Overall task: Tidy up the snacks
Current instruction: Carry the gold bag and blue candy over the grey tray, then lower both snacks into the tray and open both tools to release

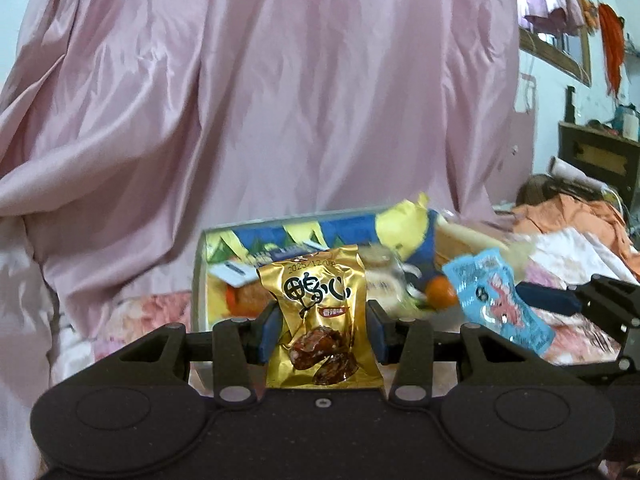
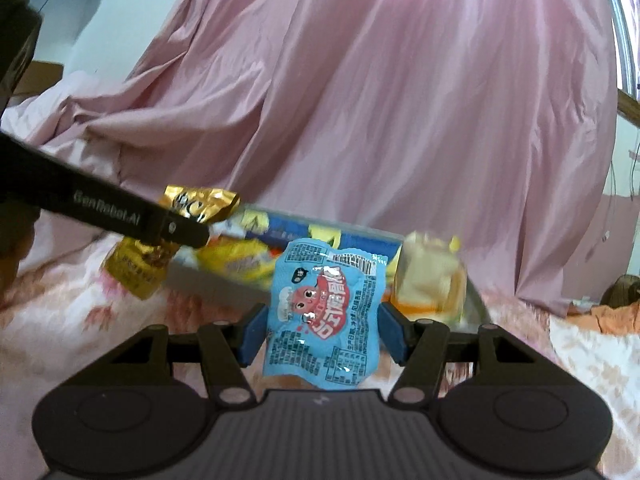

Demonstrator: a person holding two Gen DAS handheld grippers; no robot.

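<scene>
My left gripper (image 1: 322, 330) is shut on a gold snack packet (image 1: 320, 320) and holds it upright just before a clear box (image 1: 199, 280) filled with snacks. My right gripper (image 2: 320, 336) is shut on a light blue snack packet (image 2: 326, 316), held before the same box (image 2: 208, 280). The blue packet (image 1: 496, 300) and the right gripper's fingers (image 1: 548, 298) show at the right of the left wrist view. The gold packet (image 2: 192, 204) and the left gripper's finger (image 2: 120, 216) show at the left of the right wrist view. A wrapped bread snack (image 2: 430, 280) sits at the box's right end.
The box holds yellow and blue bags (image 1: 404, 224) and an orange item (image 1: 440, 294). It rests on a floral bedspread (image 2: 80, 320). A pink curtain (image 1: 280, 80) hangs close behind. Orange clothes (image 1: 568, 216) and dark furniture (image 1: 600, 156) lie to the right.
</scene>
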